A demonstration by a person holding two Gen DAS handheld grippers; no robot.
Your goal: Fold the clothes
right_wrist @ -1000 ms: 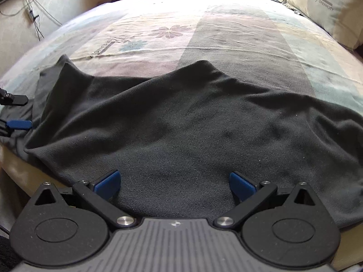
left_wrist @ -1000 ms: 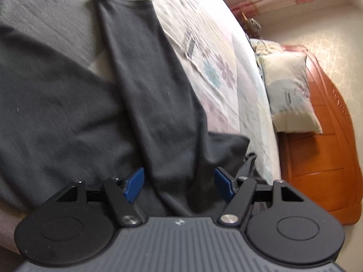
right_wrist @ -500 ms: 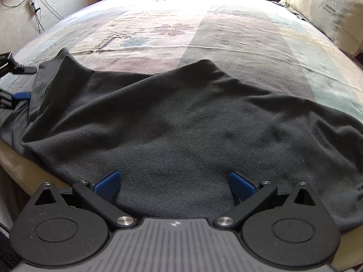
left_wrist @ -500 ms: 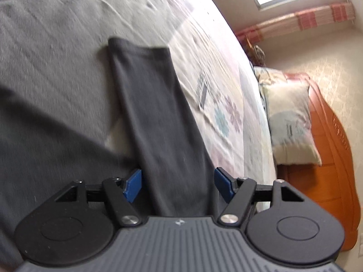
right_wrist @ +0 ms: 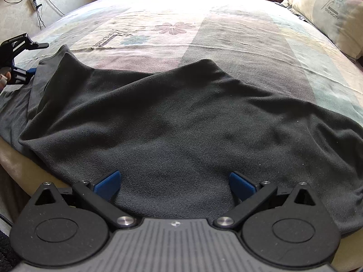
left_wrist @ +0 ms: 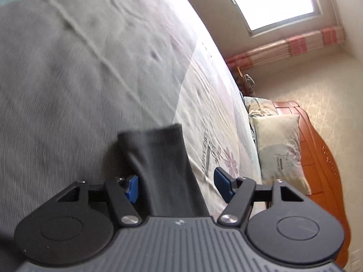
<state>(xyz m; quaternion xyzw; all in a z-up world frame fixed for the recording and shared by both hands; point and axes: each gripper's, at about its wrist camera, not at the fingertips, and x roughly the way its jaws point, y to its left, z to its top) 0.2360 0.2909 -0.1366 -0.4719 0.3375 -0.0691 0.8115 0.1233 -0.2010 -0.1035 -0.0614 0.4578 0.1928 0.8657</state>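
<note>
**A:** So which step of the fold is happening here? The dark garment (right_wrist: 181,136) is lying spread over the near edge of the bed (right_wrist: 226,34), mostly flat with a few ripples.

**B:** Looks like the sleeve fold to me. The left gripper (left_wrist: 175,187) is sitting over the sleeve (left_wrist: 158,158), jaws apart with the fabric running between them, nothing pinched. The cuff end is lying just ahead of it on the bed's grey stripe.

**A:** And the right gripper (right_wrist: 174,183)?

**B:** Hovering above the garment's near hem, jaws wide, holding nothing. I'd guess the next move is closing on the sleeve near the cuff and carrying it back across the garment's body.

**A:** Anything getting in the way?

**B:** Not really. The pillow (right_wrist: 329,11) is sitting well away from the garment, up by the headboard (left_wrist: 317,158). The left view is blurring a bit, so fine detail is iffy.
</note>
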